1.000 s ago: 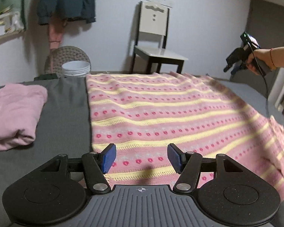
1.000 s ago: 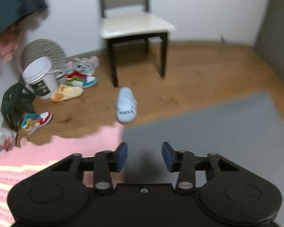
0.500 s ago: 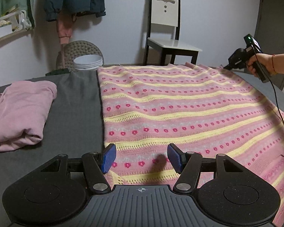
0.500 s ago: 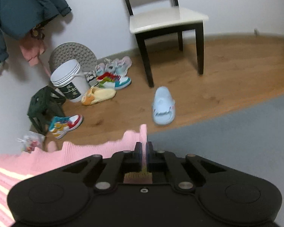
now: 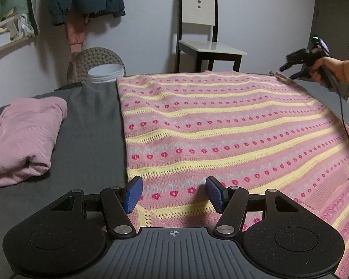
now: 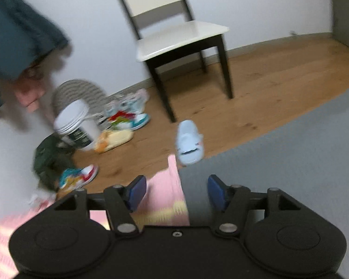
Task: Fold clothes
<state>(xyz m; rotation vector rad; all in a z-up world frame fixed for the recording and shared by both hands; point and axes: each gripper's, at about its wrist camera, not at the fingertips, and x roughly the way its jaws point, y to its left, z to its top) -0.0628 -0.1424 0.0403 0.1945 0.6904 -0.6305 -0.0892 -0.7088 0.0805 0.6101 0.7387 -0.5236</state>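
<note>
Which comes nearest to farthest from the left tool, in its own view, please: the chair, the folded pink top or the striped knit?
1. Striped knit, directly under the left tool.
2. Folded pink top, to the left.
3. Chair, by the far wall.

A pink knitted sweater (image 5: 221, 125) with yellow stripes and rows of red hearts lies spread flat, its near hem between the left tongs (image 5: 174, 194).
</note>
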